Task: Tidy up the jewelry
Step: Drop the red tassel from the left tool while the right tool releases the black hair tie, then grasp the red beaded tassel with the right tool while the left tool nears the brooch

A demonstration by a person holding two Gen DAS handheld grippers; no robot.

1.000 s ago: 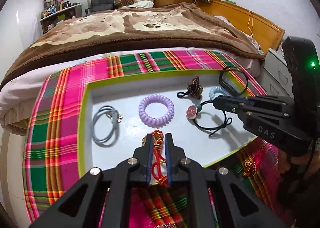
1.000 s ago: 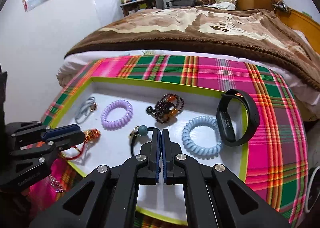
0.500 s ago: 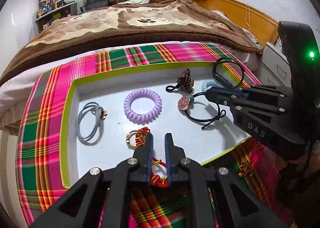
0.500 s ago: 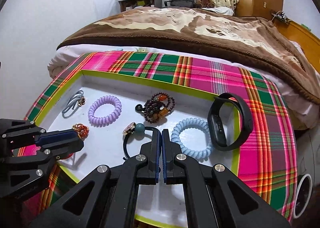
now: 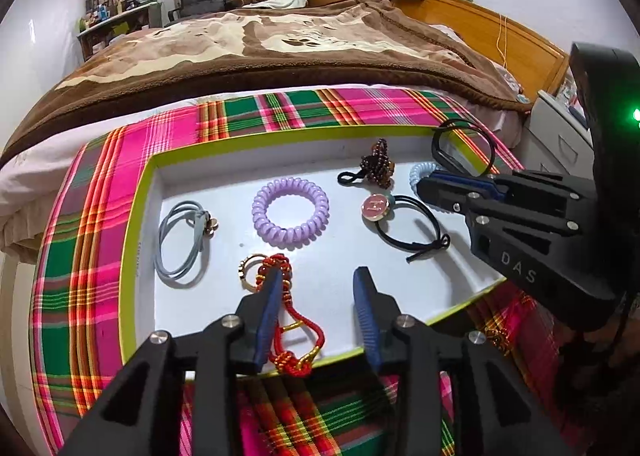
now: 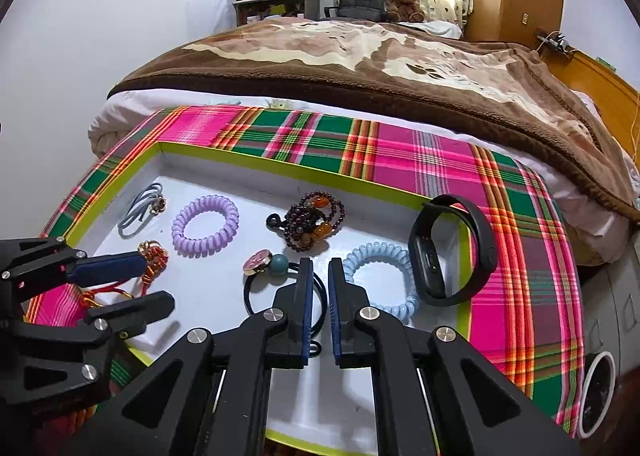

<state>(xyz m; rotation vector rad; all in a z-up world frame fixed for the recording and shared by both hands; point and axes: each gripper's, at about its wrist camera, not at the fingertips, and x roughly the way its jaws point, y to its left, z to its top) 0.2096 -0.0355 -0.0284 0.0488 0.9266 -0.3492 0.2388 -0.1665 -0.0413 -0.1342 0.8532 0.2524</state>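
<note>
In the tray [image 5: 144,192], the cord loop [image 5: 180,244] lies leftmost, the coil tie [image 5: 291,211] beside it, the bead bracelet [image 5: 378,165] behind right, the knotted charm [image 5: 288,316] in front.

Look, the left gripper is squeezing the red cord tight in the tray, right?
Not quite. The left gripper is open, not squeezing. In the left wrist view its jaws stand wide apart, and the red cord lies loose beside the left finger, partly over the tray's near edge.
</note>
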